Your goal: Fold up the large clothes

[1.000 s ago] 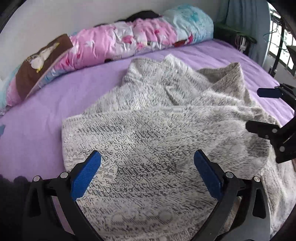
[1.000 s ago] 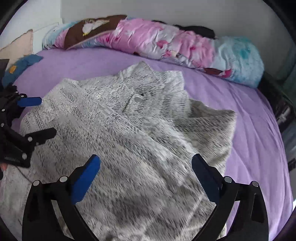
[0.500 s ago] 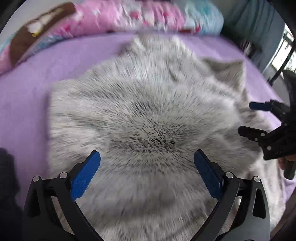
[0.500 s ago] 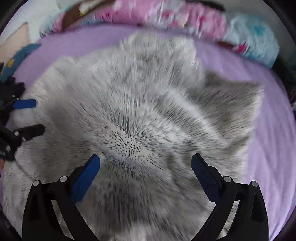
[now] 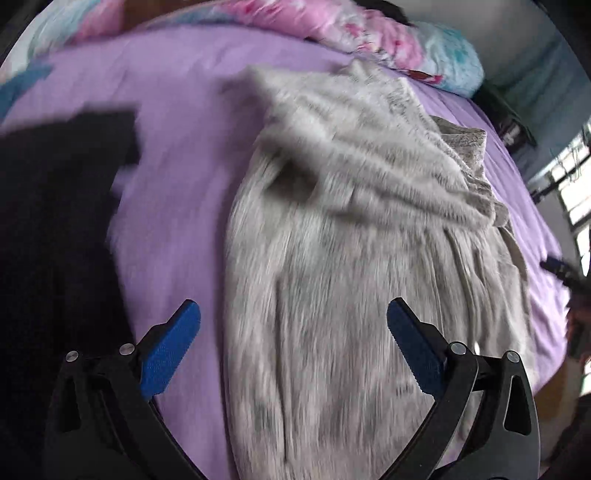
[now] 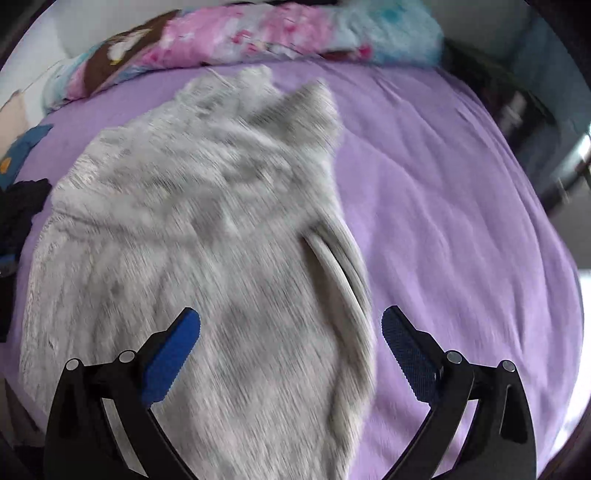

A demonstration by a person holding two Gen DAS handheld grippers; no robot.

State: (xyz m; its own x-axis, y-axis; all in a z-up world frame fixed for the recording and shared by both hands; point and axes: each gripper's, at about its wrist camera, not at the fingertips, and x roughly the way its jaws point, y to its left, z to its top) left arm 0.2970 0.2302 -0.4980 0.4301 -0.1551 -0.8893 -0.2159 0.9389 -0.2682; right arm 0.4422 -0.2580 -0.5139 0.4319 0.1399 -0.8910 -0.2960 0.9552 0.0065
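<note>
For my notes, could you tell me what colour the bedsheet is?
The bedsheet is plain lilac purple, clearest in the right wrist view.

No text, label, brand, number or sign can be read in either view. Both pictures are blurred by motion. The grey garment point(image 5: 351, 258) shows only its speckled weave, with no readable tag or print. The rolled quilt point(image 6: 258, 33) at the far edge of the bed carries a pink, blue and brown pattern with a white figure on the brown part, but no lettering can be made out on it.
</note>
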